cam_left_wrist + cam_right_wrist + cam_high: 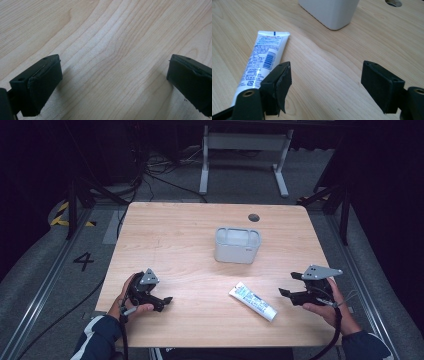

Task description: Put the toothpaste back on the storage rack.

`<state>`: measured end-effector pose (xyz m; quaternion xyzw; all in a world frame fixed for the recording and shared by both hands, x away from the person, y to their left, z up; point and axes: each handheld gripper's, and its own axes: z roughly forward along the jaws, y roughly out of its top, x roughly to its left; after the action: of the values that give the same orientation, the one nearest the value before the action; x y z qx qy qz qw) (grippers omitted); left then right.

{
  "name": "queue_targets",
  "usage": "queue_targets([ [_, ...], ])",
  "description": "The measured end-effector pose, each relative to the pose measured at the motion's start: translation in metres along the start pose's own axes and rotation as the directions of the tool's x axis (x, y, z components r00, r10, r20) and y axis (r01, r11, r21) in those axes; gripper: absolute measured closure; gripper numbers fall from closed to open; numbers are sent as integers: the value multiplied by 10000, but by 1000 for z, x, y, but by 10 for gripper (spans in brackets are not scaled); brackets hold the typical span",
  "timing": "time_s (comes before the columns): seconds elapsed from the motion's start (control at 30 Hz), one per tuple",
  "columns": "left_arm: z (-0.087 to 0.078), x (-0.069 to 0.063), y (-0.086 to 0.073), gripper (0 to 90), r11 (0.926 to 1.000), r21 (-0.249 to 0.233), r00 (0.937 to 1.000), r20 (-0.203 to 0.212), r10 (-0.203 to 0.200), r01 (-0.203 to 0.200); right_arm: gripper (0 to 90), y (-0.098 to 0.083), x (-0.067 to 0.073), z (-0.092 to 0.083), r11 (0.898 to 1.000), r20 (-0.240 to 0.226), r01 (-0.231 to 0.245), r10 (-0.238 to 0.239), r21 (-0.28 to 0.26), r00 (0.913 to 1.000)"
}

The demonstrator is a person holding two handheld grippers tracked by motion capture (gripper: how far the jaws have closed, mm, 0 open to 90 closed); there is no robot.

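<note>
A white tube [252,301] with blue print lies flat on the wooden table [190,230], near the front right. Just right of it, my right gripper [289,284] is held above the table and stands open, with nothing between the jaws. In the right gripper view the tube [263,57] lies to the left of the gripper [327,82], partly behind one jaw. A white rounded bin [237,245] stands upright at the table's middle, and its base [329,12] shows at the top of that view. My left gripper [164,303] rests open at the front left over bare wood [115,82].
A dark round hole [254,217] sits in the tabletop behind the bin. Beyond the far edge stands a white metal frame [245,142] with cables on the floor. A "4" [83,261] is marked on the floor at the left.
</note>
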<state>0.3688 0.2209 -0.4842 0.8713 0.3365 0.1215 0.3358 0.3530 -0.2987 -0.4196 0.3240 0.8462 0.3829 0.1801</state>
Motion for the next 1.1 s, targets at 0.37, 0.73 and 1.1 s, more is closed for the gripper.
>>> queue_targets([
  [0.37, 0, 0, 0, 5, 10000, -4, 10000, 4, 1, -1, 255, 18, 19, 16, 9975, -718, 533, -499, 456, 9962],
  [0.73, 0, 0, 0, 5, 10000, -7, 10000, 6, 1, -1, 261, 29, 42, 38, 9889, -1425, 1163, -1025, 920, 9845],
  [1.1, 0, 0, 0, 5, 10000, -7, 10000, 7, -1, 1, 262, 39, 63, 60, 9730, -1900, 1700, -1393, 1560, 9718],
])
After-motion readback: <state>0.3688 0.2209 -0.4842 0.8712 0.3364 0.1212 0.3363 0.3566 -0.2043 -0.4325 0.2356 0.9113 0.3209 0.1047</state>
